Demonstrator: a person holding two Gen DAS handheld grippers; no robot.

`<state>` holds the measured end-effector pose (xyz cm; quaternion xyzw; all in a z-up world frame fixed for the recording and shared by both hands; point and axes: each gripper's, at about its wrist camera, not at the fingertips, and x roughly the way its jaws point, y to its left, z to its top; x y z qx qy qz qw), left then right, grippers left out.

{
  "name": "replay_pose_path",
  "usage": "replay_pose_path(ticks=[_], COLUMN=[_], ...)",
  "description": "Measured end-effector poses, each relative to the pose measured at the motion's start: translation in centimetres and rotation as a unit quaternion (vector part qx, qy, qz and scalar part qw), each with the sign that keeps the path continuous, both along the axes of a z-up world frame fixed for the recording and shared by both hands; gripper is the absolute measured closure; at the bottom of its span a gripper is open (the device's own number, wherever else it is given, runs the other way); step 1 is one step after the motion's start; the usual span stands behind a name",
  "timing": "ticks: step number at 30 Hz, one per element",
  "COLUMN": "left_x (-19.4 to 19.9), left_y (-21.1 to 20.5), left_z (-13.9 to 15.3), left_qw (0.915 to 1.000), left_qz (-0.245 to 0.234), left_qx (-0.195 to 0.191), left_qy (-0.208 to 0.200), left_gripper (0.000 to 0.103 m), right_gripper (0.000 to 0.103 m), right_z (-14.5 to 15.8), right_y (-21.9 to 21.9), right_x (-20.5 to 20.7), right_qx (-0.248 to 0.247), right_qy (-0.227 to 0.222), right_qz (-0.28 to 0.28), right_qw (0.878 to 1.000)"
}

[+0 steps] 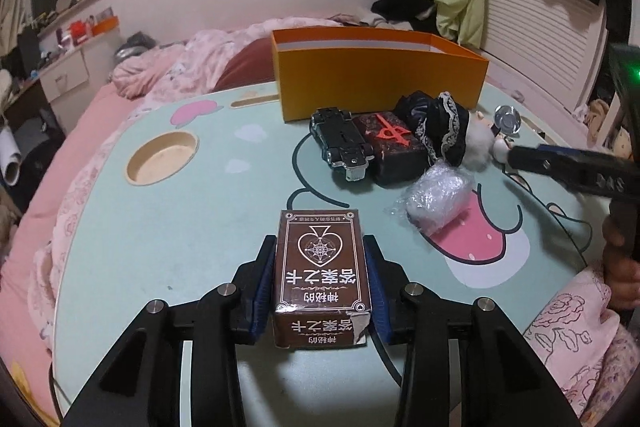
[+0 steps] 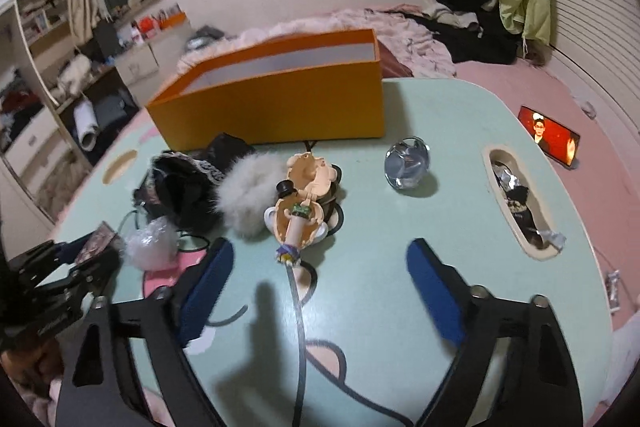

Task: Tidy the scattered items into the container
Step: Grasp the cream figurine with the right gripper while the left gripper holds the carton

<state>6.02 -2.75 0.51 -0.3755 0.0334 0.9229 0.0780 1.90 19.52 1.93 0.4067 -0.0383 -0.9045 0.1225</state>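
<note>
Left wrist view, card box: a brown card box (image 1: 322, 267) with a spade emblem and white lettering sits lengthwise between the blue pads of the left gripper (image 1: 321, 247), above the table.
Left gripper: closed narrowly, both pads pressed on the long sides of the card box; one near corner of the box is torn.
Orange container (image 1: 380, 83): open-topped, pale inside, standing on the far part of the table (image 1: 180, 227); nothing of its floor shows from either camera.
Scattered items by the container: a black toy car (image 1: 340, 145) lying underside up, a dark block with a red mark (image 1: 394, 147) touching it, a black lace-trimmed cloth (image 1: 436, 129), and a white fluffy pompom (image 1: 478, 139), all just in front of the container.
Plastic-wrapped bundle (image 1: 436, 199): nearer than that group, on the pink part of the table print.
Right wrist view, right gripper (image 2: 320, 267): jaws wide apart with nothing between the pads, hovering over the table in front of a small figurine (image 2: 304, 211) with a black top hat.
Clear glass ball (image 2: 406, 163): alone on the table, to the right of the figurine.
Table slot (image 2: 516, 199): a long recess at the right edge holding dark and foil-like bits.
Phone (image 2: 548, 137): propped on the pink bedding beyond the table edge, screen lit.
</note>
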Motion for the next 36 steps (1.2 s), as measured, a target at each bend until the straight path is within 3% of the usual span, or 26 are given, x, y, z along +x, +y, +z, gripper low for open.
replay_pose_path(ticks=[6, 7, 9, 16, 23, 26, 33, 36], left_x=[0.0, 0.0, 0.0, 0.1, 0.0, 0.1, 0.2, 0.2], left_y=[0.0, 0.0, 0.0, 0.0, 0.1, 0.1, 0.3, 0.3], left_z=[0.0, 0.0, 0.0, 0.0, 0.0, 0.1, 0.1, 0.1], left_qw=[1.0000, 1.0000, 1.0000, 1.0000, 1.0000, 1.0000, 1.0000, 1.0000], left_qz=[-0.001, -0.001, -0.001, -0.001, -0.001, -0.001, -0.002, -0.002], left_qx=[0.000, 0.000, 0.000, 0.000, 0.000, 0.001, 0.002, 0.002], left_qy=[0.001, 0.001, 0.001, 0.001, 0.001, 0.003, 0.004, 0.004], left_gripper=[0.063, 0.063, 0.063, 0.063, 0.063, 0.063, 0.063, 0.063], right_gripper=[0.028, 0.036, 0.064, 0.065, 0.064, 0.040, 0.040, 0.040], right_z=[0.5, 0.5, 0.3, 0.4, -0.3, -0.5, 0.0, -0.1], right_y=[-0.2, -0.3, -0.4, 1.1, 3.6, 3.9, 3.0, 1.9], right_x=[-1.7, -2.0, -2.4, 1.5, 5.4, 5.0, 4.3, 3.2], right_qx=[0.012, 0.016, 0.020, 0.013, -0.025, -0.041, -0.024, -0.010], right_qy=[-0.017, -0.022, -0.029, 0.000, 0.036, 0.036, 0.050, 0.035], right_qz=[-0.008, -0.009, -0.005, 0.020, 0.027, 0.011, -0.003, 0.001], right_qw=[1.000, 1.000, 0.999, 1.000, 0.999, 0.998, 0.998, 0.999])
